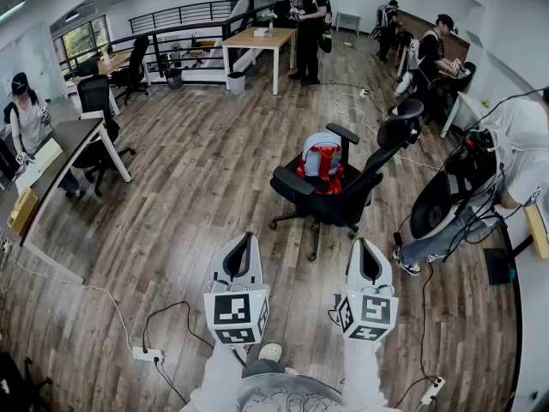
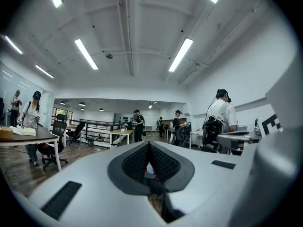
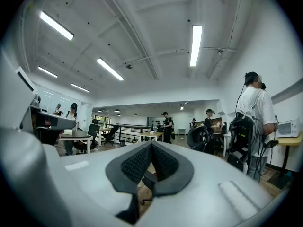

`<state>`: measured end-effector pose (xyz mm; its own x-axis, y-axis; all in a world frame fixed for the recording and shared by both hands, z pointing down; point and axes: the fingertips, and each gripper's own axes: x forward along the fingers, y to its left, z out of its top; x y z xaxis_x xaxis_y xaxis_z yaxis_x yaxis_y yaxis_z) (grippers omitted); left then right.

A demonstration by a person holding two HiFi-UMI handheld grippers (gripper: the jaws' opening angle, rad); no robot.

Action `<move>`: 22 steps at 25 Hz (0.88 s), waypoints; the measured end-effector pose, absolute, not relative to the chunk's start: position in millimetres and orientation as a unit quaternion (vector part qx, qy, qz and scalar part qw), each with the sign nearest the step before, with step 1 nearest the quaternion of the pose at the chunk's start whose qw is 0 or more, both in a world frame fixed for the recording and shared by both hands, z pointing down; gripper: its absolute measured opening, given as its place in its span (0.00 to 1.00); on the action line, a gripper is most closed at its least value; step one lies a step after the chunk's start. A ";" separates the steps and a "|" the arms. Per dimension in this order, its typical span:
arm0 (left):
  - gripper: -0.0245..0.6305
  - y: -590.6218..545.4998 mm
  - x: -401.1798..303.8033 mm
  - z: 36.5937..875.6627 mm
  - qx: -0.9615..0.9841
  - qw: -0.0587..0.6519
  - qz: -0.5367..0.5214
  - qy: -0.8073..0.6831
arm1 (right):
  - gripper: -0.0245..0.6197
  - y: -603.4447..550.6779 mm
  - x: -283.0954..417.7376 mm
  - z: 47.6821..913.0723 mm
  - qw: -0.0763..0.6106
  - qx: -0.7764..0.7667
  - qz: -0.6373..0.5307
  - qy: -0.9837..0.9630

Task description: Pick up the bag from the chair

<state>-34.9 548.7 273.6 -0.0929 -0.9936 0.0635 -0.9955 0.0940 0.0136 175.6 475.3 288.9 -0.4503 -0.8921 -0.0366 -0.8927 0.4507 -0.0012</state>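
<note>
A grey and red bag [image 1: 322,160] stands upright on the seat of a black office chair [image 1: 343,197] in the middle of the wooden floor, seen in the head view. My left gripper [image 1: 248,239] and right gripper [image 1: 361,244] are held side by side near the bottom of that view, well short of the chair and pointing towards it. Both are shut with nothing between the jaws. In the left gripper view the left gripper [image 2: 149,144] has its black pads meeting at the tip; a sliver of red shows through the gap below. The right gripper [image 3: 151,144] looks the same.
A seated person [image 1: 506,157] with cables and gear is right of the chair. Desks [image 1: 64,140] and black chairs line the left; a wooden table [image 1: 257,39] with a standing person [image 1: 310,24] is at the back. Cables and power strips [image 1: 146,353] lie on the floor nearby.
</note>
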 end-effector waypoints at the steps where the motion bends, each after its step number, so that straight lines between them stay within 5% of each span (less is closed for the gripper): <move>1: 0.04 548.8 -34.4 274.3 0.673 0.028 0.017 -0.739 | 0.05 475.4 176.0 289.9 0.016 -0.524 0.009 0.851; 22: 0.04 500.8 -71.9 277.8 0.684 0.022 0.014 -0.729 | 0.05 429.3 141.1 300.1 0.024 -0.539 0.007 0.842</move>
<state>-71.9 500.8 277.8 -0.0633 -0.9967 0.0517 -0.9979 0.0639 0.0089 141.1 429.3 300.1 -0.4171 -0.9076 -0.0474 -0.9083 0.4181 -0.0137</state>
